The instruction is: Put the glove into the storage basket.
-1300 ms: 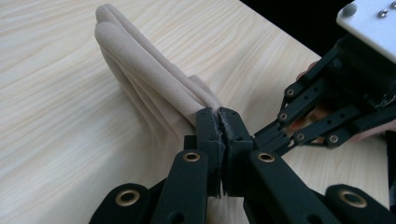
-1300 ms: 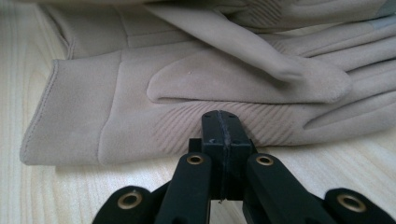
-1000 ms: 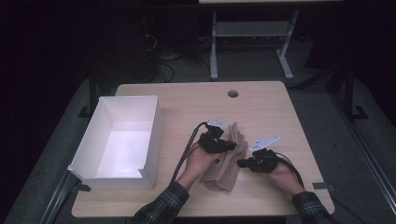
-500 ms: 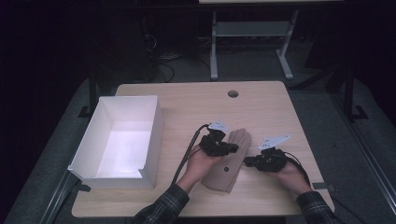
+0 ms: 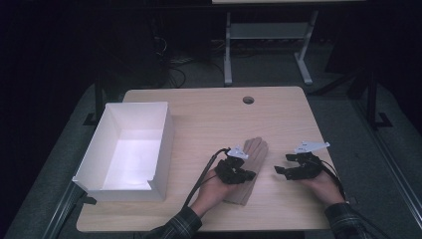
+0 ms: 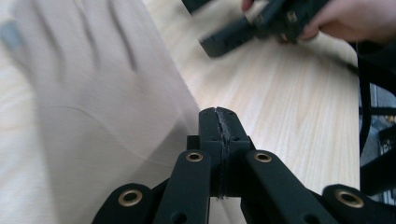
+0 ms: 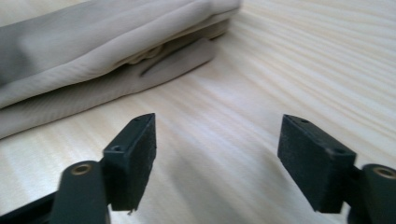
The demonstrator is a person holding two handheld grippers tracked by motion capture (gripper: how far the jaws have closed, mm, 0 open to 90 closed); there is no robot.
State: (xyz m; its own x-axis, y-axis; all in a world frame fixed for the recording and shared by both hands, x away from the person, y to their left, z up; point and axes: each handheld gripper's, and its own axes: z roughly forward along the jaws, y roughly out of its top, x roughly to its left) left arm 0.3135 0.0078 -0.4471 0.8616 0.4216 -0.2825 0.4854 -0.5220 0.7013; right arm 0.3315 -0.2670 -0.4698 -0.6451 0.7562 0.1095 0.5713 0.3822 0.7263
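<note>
My left tongs jaws pressed together, tip at edge of beige cloth, blurred. Light wood desk beyond. My right tongs in hand, top.

In the left gripper view, the beige glove left of the closed jaws is blurring and running off the top and left edges. Beyond the jaw tips, the right gripper is smearing, cut by the top edge.

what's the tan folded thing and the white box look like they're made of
Folded thing: looks like thin woven fabric, matte beige, with soft creases and layered edges in the right gripper view. White box: probably cardboard or thin plastic, judging by its flat, thin, matte walls; hard to say which.
</note>
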